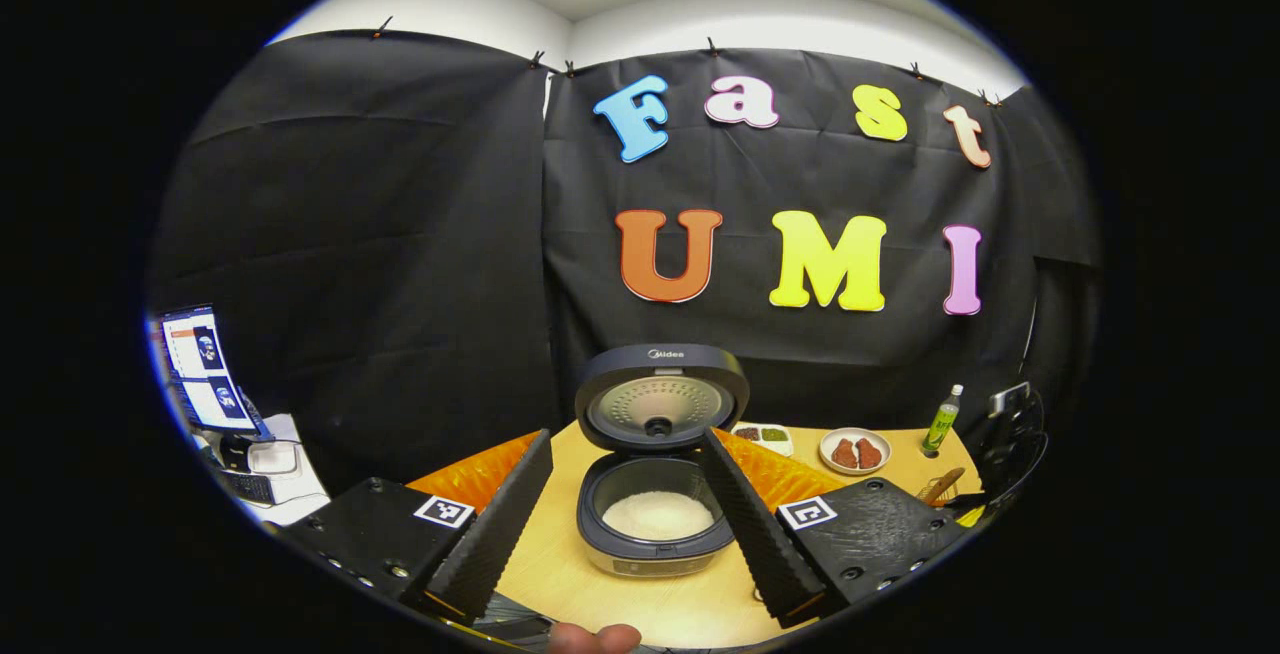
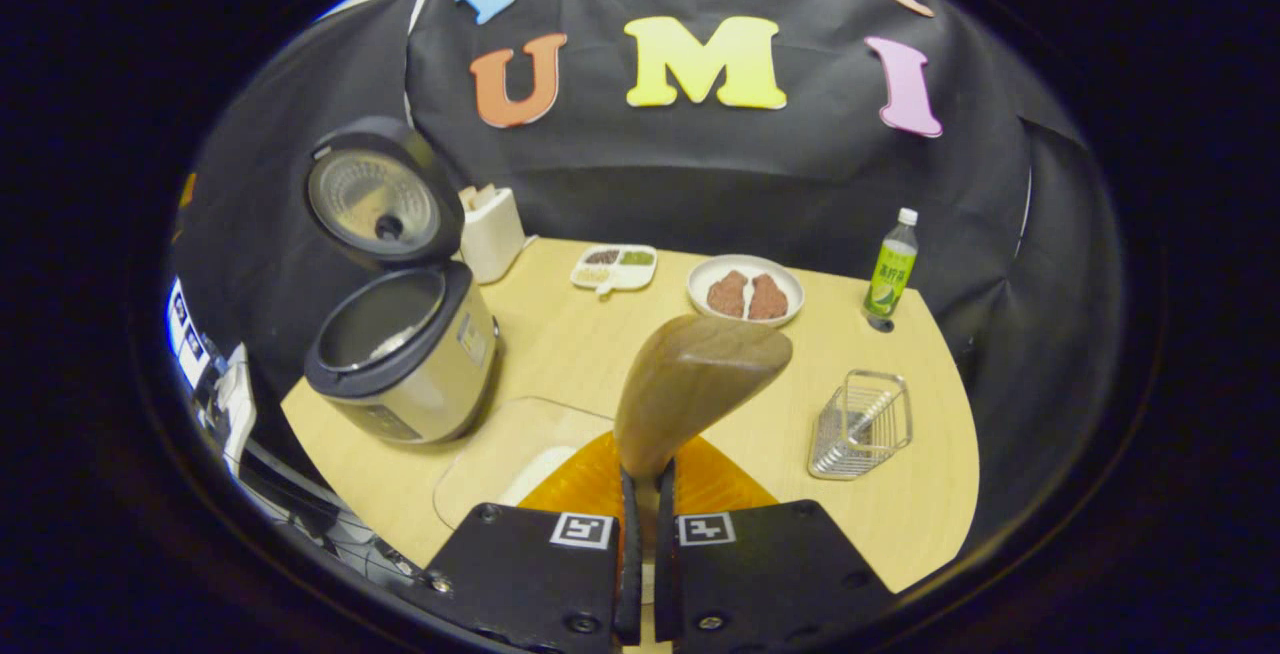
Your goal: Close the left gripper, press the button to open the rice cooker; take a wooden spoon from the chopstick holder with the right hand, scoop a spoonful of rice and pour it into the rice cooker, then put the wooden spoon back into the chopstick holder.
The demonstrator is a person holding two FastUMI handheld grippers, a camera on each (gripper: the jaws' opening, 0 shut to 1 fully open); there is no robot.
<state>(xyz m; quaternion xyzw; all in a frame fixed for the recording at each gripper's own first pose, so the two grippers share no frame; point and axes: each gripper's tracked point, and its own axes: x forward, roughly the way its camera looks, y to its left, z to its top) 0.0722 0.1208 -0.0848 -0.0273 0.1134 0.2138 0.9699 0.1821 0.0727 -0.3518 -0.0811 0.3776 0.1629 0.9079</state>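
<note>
Wooden spoon (image 2: 697, 384), smooth brown bowl

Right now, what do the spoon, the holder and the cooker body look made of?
Spoon: wood, smooth matte brown with faint grain, clamped in the right gripper.
Holder: thin metal wire, shiny silver mesh you can see through.
Cooker: body looks like brushed metal or metallic-painted plastic, can't tell which; rim and open lid look like dark matte plastic, with a shiny metal plate inside the lid.

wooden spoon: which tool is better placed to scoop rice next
Right. Its tool is shut on the brown wooden spoon, above the clear container of white rice. The left tool is open, facing the open grey rice cooker.
</note>
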